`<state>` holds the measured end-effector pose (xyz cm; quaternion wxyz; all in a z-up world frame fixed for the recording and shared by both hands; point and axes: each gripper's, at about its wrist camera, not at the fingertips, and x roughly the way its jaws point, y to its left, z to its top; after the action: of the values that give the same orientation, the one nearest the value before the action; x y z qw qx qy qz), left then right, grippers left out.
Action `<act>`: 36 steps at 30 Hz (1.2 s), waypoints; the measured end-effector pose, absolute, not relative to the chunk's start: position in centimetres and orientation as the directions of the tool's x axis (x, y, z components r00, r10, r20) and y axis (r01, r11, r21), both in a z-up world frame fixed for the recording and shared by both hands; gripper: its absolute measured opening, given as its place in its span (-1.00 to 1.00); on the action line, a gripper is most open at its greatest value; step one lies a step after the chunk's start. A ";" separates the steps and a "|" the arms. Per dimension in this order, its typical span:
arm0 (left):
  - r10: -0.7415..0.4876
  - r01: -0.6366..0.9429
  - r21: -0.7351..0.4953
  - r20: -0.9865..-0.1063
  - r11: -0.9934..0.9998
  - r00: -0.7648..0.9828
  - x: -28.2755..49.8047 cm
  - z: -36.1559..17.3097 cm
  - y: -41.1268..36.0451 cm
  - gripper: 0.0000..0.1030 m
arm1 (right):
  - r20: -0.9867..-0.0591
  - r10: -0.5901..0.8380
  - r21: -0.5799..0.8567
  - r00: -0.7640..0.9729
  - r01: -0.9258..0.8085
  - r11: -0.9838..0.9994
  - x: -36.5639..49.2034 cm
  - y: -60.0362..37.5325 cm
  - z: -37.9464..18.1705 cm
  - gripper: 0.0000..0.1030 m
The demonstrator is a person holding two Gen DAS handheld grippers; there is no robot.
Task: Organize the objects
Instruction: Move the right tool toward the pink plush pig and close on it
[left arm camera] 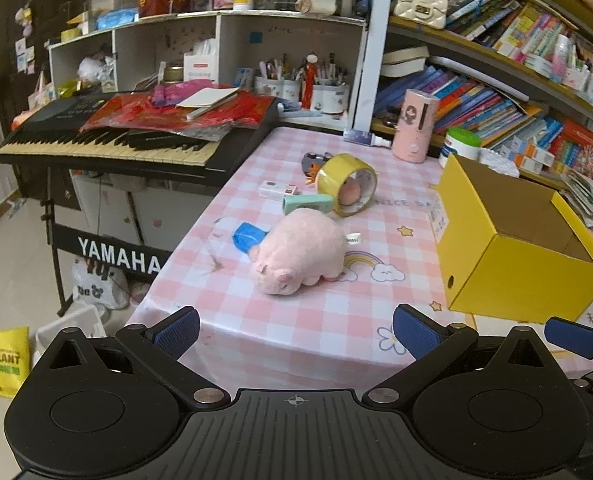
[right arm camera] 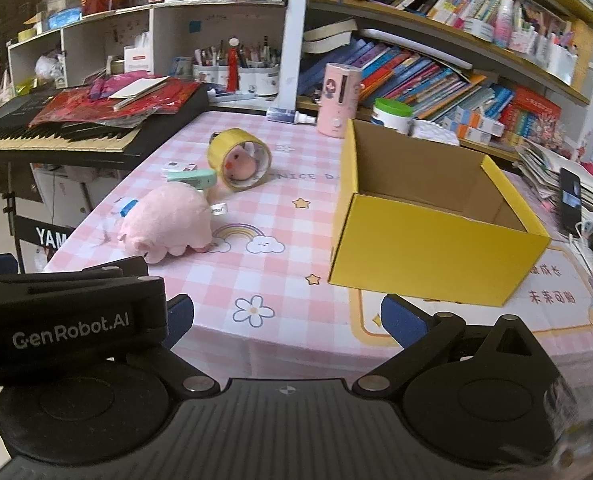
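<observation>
The soft pink plush pig [left arm camera: 298, 250] lies on the pink checked tablecloth [left arm camera: 296, 320], at 12 o'clock from the left gripper [left arm camera: 296, 334]. The open yellow cardboard box [right arm camera: 436, 224] stands at 1 o'clock from the right gripper [right arm camera: 286, 320]. Both claws are released, holding nothing.

plush pig [left arm camera: 298, 251]: on worktop [left arm camera: 320, 320], near its front-left edge
tape roll [left arm camera: 346, 184]: on edge behind pig, small round thing inside its hole
stapler-like tool [left arm camera: 307, 204]: between pig and tape roll
small box [left arm camera: 278, 190]: left of tape roll
open carton [left arm camera: 512, 236]: right of pig, well apart
keyboard [left arm camera: 108, 140]: left of worktop, papers piled on it
bookshelf [left arm camera: 496, 92]: behind carton
</observation>
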<state>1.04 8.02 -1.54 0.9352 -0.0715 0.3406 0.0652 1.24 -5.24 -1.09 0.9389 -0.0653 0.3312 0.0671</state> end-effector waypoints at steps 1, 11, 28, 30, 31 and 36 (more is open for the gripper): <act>0.081 -0.180 -0.088 -0.646 0.980 0.759 1.3 -1.6 8.1 1.00 | -0.632 0.089 -0.078 0.770 -0.177 0.981 1.5 -5.2 -1.1 0.98; 0.165 -0.269 -0.063 -0.651 0.961 0.741 4.5 -1.9 9.8 1.00 | -0.634 0.203 -0.048 0.747 -0.300 0.953 5.8 -3.3 -1.9 0.98; 0.235 -0.426 -0.106 -0.705 0.898 0.670 9.8 -3.0 14.5 1.00 | -0.682 0.386 -0.058 0.621 -0.572 0.818 13.0 1.4 -5.1 1.00; 0.260 -0.463 -0.104 -0.710 0.880 0.654 9.9 -3.1 15.3 1.00 | -0.691 0.394 -0.046 0.606 -0.581 0.813 13.6 1.8 -5.5 1.00; 0.273 -0.481 -0.103 -0.712 0.871 0.647 9.9 -3.2 15.7 1.00 | -0.693 0.398 -0.043 0.601 -0.586 0.809 13.9 2.0 -5.7 1.00; 0.324 -0.542 -0.090 -0.717 0.835 0.617 10.2 -3.3 17.4 1.00 | -0.698 0.418 -0.052 0.581 -0.623 0.780 15.5 4.0 -6.6 1.00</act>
<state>10.16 17.42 -3.34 0.8866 -0.1506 0.3628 0.2442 15.46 4.01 -6.63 0.8769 -0.1475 0.3483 0.2967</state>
